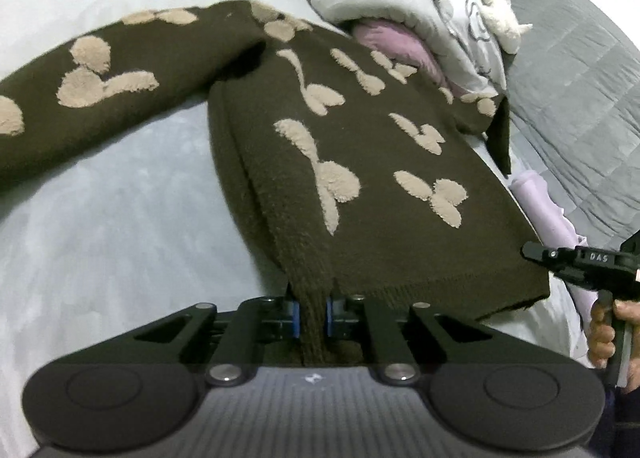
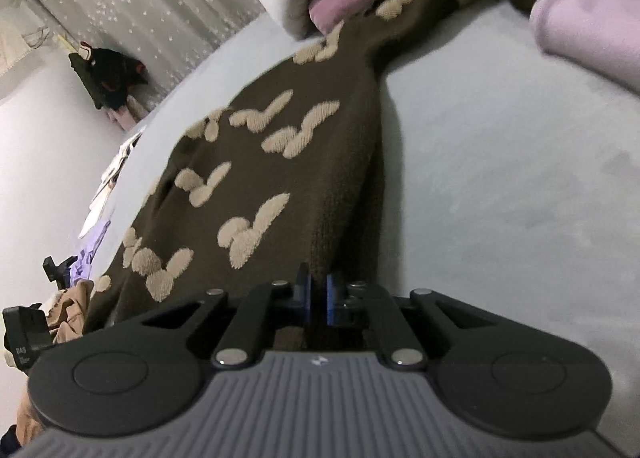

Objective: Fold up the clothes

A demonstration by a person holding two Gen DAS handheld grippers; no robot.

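Across a pale grey bedsheet [image 1: 120, 218] lies a dark brown sweater [image 1: 380, 186] with fuzzy beige cherry shapes, one sleeve [image 1: 100, 98] stretched out to the left. Beyond it sits a heap of white and pink bedding [image 1: 400, 6], just touching the sweater's far edge. Nearest the camera, the left gripper [image 1: 311, 312] has its jaws clenched on a bunched fold of the sweater's hem. Over at the other corner, the right gripper [image 2: 316, 300] likewise pinches the knit between its blue pads [image 2: 330, 300].

The sweater [image 1: 360, 162] sleeve runs off the left wrist view's left edge.
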